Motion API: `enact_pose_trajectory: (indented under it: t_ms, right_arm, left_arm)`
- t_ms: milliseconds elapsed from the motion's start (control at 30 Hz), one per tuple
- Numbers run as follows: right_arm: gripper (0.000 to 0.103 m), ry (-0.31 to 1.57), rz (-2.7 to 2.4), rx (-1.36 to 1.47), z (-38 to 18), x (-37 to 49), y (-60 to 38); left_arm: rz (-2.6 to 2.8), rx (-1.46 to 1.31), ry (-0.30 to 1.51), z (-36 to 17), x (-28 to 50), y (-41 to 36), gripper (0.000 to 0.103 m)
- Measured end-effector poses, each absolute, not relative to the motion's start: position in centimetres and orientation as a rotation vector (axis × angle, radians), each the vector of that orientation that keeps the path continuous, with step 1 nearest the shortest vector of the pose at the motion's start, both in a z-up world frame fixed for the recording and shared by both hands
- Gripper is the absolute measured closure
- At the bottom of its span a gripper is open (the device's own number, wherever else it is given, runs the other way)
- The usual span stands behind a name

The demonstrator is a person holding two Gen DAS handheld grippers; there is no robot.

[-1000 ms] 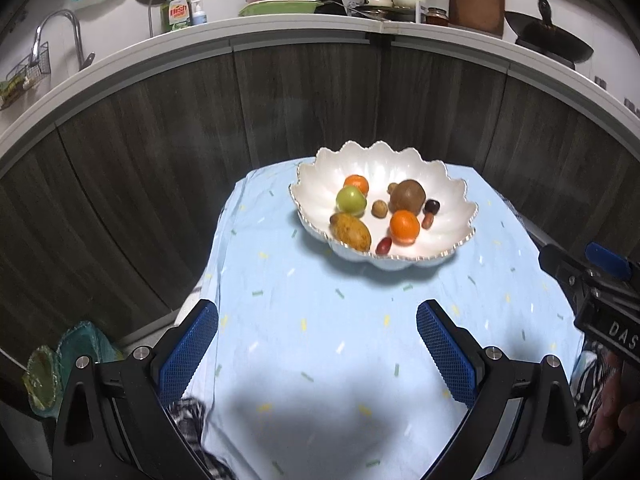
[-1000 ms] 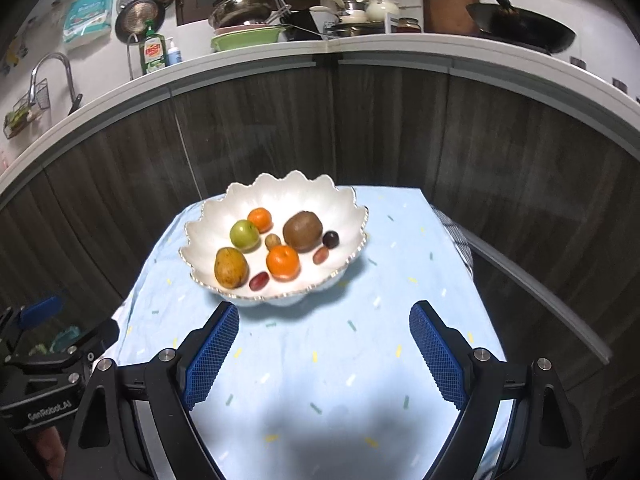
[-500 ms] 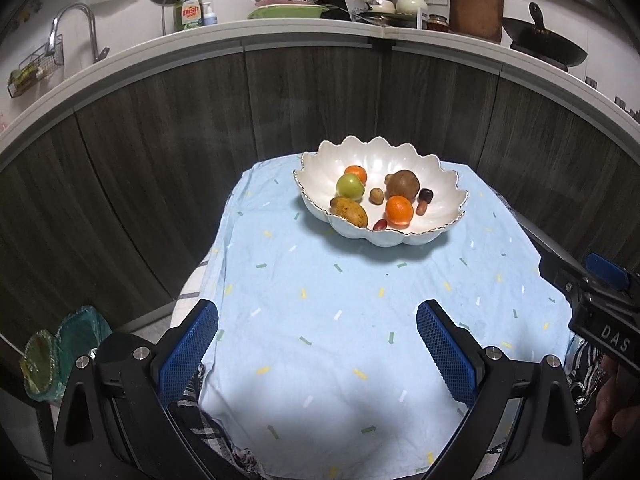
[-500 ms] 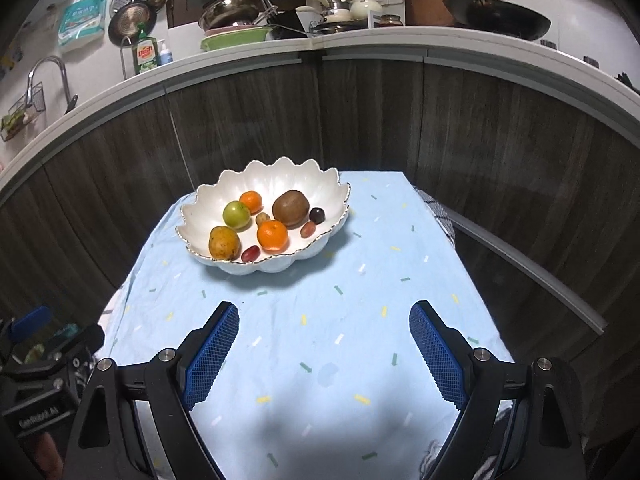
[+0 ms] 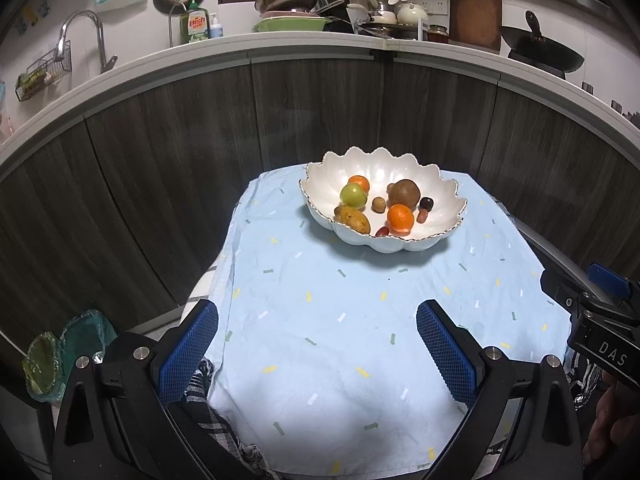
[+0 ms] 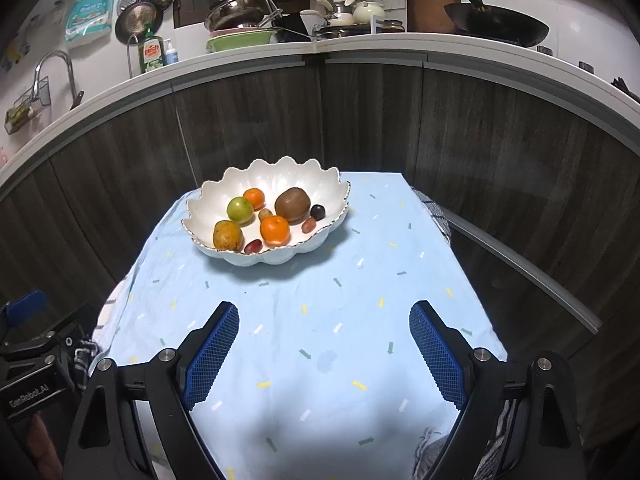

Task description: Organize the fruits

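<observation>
A white scalloped bowl is seen on a small table draped in a light blue cloth printed with small dashes and arrows. All the fruit lies inside it: two tangerines, a green round fruit, a brown kiwi, a yellow-brown oval fruit at the near left rim, and a few small dark red and purple fruits.

The left gripper and the right gripper are both held with blue-padded jaws spread wide and nothing between them. Each hangs over the near end of the cloth, well apart from the bowl.

The bowl lies ahead of both: up and slightly right of the left gripper's jaws, up and slightly left of the right gripper's. Neither hand is clearly nearer. The oval fruit's long axis is seen to run roughly across the left view.

"DAS" is read on the right gripper's body in the left view, "GenRobot.AI" on the left gripper's in the right view. A green dish soap bottle stands on the counter behind, its label too small to be sure of.
</observation>
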State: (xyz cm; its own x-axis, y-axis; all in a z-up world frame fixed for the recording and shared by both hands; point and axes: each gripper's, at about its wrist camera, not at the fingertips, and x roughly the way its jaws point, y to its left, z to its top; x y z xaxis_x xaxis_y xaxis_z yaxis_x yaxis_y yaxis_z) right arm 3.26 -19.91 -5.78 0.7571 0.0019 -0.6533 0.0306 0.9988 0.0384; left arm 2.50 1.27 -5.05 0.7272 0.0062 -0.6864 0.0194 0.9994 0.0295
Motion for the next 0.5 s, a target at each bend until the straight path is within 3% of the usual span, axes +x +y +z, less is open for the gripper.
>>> enact_pose_trajectory:
  t_ms: [500]
  right_arm:
    - [0.015,0.692,-0.025,0.044,-5.20,2.69,-20.02]
  left_arm:
    - [-0.006,0.041,0.741,-4.71,2.19,1.09,0.002]
